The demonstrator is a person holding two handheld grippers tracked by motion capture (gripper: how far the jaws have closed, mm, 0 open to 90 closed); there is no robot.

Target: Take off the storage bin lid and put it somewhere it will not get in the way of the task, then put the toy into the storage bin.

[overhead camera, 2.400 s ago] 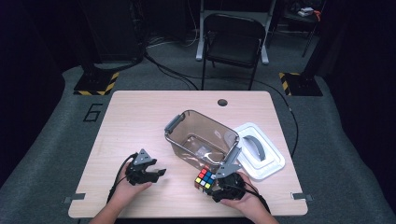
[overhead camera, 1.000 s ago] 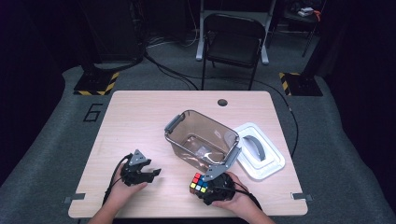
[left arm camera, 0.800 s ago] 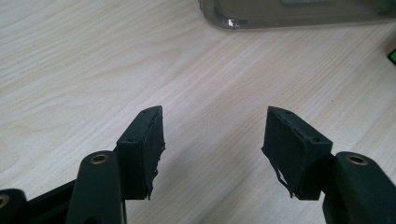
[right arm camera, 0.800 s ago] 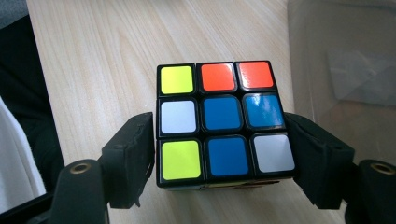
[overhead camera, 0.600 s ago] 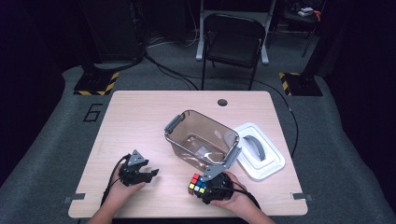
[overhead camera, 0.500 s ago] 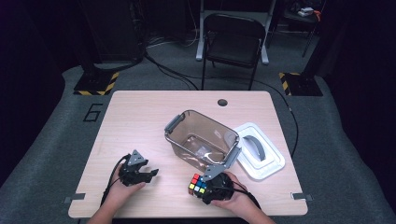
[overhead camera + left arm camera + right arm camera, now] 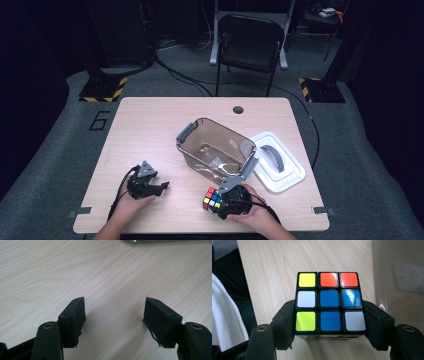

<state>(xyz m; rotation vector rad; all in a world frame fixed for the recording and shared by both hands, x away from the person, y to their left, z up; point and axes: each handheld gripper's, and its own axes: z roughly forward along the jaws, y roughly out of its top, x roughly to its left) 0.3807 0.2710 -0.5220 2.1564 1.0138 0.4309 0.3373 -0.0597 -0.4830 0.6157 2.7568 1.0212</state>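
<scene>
Your right gripper point(image 7: 329, 322) clamps a glossy, square-tiled puzzle cube point(image 7: 329, 302) beside the clear plastic bin point(image 7: 215, 150), while your left gripper point(image 7: 115, 320) gapes over pale woodgrain table point(image 7: 75, 270).

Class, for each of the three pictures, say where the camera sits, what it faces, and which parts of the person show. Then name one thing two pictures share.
High view: above the person's side, facing forward and down on the table; both hands, left claw and right claw show.
Left gripper view: on the left claw, facing bare tabletop; its open jaws show.
Right gripper view: on the right claw, facing the puzzle cube; its jaws grip the cube.
Shared: the cube and clear tub appear in the high and right gripper views.
</scene>
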